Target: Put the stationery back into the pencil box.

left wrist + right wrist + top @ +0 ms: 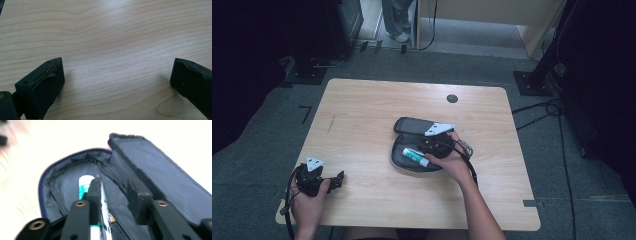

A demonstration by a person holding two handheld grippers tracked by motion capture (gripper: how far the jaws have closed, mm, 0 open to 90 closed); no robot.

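A dark pencil case [408, 125] lies open at the middle of the wooden table [362, 110], its lid folded back. A white and green tube [414, 156] rests inside it. My right gripper [428, 149] reaches into the case just above the tube. In the right gripper view the jaws stand apart over the grey lining [155, 177]; my right gripper [115, 183] is open, and the tube [85, 182] lies beside and under one jaw, not between them. My left gripper [338, 179] rests near the table's front left corner, and in its own view the left gripper [117, 65] is wide open over bare wood.
A round dark cable hole [452, 98] sits at the back of the table. Black stands [532, 82] and cables [537, 107] lie on the floor to the right. A person's legs [398, 20] stand beyond the far edge.
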